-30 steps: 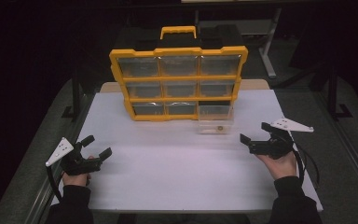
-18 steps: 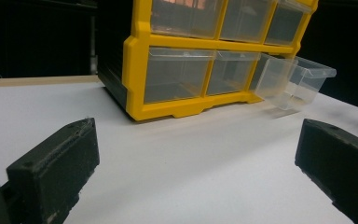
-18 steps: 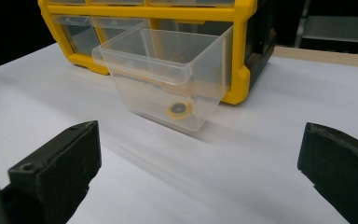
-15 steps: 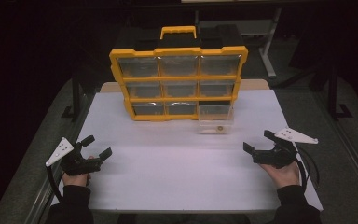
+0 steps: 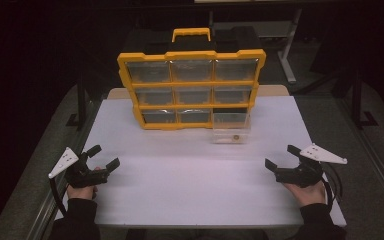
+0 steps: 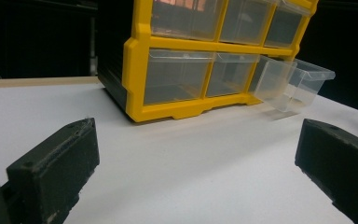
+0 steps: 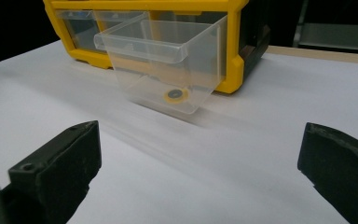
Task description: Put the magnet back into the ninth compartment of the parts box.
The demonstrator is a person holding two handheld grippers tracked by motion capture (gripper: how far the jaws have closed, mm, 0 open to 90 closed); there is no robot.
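1. Darkness surrounded the white table [image 5: 195, 190], where a yellow organiser [image 5: 192, 89] of clear drawers stood upright at the far side.
2. Its bottom-right drawer [image 5: 231, 128] was pulled out and tipped forward, with a small yellow ring [image 7: 175, 94] lying on its floor; the other drawers looked shut and empty.
3. The left gripper [image 5: 99, 162] and right gripper [image 5: 279, 161] both rested near the front edge, jaws spread, holding nothing.
4. Judging by that, the ring looked delivered, with closing the drawer left.

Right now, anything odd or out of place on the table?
One thing: the bottom-right clear drawer of the yellow organizer is pulled out, tilted down, a small yellow ring inside. Other drawers sit flush.
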